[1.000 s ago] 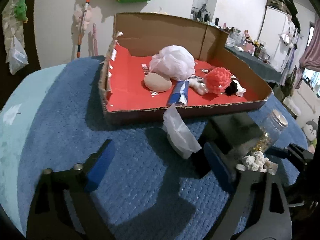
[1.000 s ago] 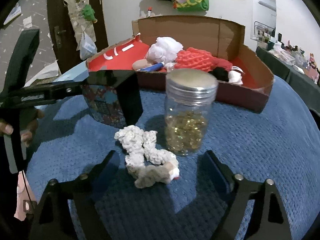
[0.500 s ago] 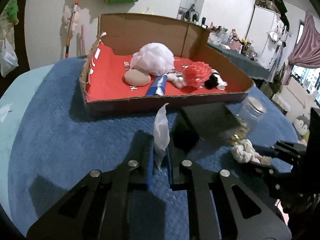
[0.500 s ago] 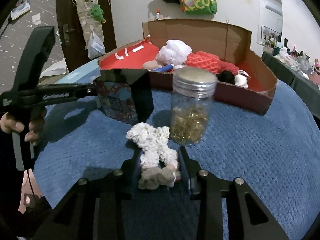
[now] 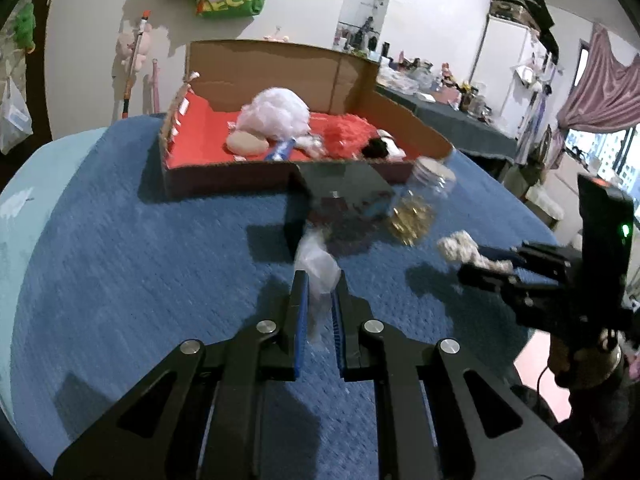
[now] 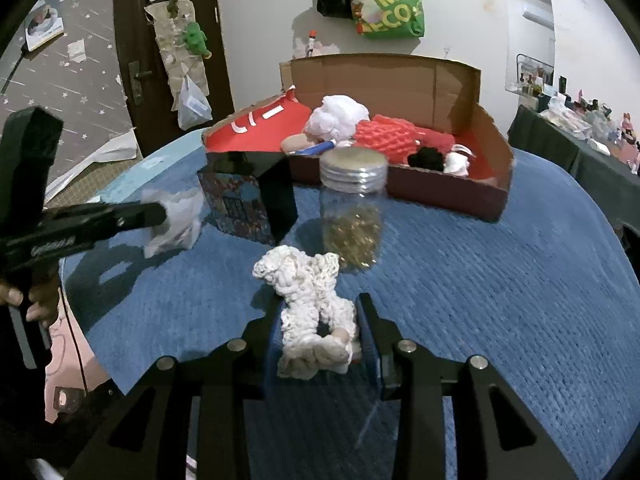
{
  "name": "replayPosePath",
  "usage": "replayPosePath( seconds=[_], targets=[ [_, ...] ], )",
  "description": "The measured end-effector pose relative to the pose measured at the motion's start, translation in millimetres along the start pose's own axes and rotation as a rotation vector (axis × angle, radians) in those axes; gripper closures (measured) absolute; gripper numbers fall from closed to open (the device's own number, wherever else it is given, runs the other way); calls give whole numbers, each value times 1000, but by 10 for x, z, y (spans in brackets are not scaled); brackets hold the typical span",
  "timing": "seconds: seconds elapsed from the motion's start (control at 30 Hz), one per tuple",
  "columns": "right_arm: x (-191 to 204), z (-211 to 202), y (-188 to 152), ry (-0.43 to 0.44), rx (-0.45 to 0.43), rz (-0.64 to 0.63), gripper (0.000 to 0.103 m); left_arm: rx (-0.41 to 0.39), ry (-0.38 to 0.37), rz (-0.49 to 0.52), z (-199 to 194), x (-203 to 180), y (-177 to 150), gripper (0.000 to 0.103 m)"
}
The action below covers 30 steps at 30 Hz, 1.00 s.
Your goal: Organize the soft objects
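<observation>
My left gripper [image 5: 319, 280] is shut on a clear plastic bag [image 5: 318, 266] and holds it above the blue cloth; it also shows in the right wrist view [image 6: 176, 220]. My right gripper [image 6: 318, 304] is shut on a white crocheted toy [image 6: 308, 300], lifted off the cloth; the toy also shows in the left wrist view [image 5: 468, 250]. The cardboard box [image 5: 272, 68] with a red floor holds a white puff [image 5: 276, 114], a red knitted item [image 5: 344, 140], a beige pad [image 5: 247, 145] and other soft things.
A black tin box [image 6: 256, 196] and a glass jar [image 6: 354, 208] with a metal lid and gold bits stand on the blue cloth [image 6: 500, 300] in front of the cardboard box. A dark side table [image 5: 460, 128] with clutter is at the right.
Both grippers closed from open, the left on the plastic bag and the right on the crocheted toy, and both lifted their objects off the cloth and drew back from the box.
</observation>
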State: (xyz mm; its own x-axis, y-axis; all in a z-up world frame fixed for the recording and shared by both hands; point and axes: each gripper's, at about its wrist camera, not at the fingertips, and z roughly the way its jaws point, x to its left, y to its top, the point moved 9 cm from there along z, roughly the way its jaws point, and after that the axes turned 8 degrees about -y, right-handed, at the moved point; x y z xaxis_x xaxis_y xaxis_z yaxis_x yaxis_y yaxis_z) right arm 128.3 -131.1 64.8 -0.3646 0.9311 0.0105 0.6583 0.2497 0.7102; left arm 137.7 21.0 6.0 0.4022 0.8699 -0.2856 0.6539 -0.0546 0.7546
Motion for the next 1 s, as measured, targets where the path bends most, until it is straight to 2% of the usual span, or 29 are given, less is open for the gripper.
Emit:
replayPosePath(
  seconds=[0.1,0.2,0.33,0.47,0.6,0.67,0.7,0.73,0.77,0.83,1.0],
  targets=[
    [-26,-14,-44,1,6,5,66,-1,-47,-16,-9,-111,-70,93],
    [-33,-53,-61,-2,1,-1,66,-18,-79,8,-12,-269,-82,93],
    [-58,-59,-79,-5,-1,2,65,-12,-63,62,128,-400,-116,92],
    [-85,-11,-145,-14,15,6,61,26,-82,60,287,-447,-198,89],
    [-72,24,-201,-20,25,-6,54,32,-80,60,352,-496,-225,78],
    [-73,36,-211,-17,27,1,37,29,-76,64,364,-520,-219,72],
    [-73,35,-206,-16,20,4,36,28,-80,66,366,-536,-219,59],
    [-70,38,-207,-16,17,4,36,17,-77,64,354,-541,-207,39],
    [-71,47,-206,-22,16,3,34,3,-63,67,344,-540,-203,31],
    [-76,62,-208,-41,12,-4,32,-19,-26,89,324,-537,-185,28],
    [-85,95,-228,-54,5,-13,28,6,25,72,407,-416,-204,28]
  ],
)
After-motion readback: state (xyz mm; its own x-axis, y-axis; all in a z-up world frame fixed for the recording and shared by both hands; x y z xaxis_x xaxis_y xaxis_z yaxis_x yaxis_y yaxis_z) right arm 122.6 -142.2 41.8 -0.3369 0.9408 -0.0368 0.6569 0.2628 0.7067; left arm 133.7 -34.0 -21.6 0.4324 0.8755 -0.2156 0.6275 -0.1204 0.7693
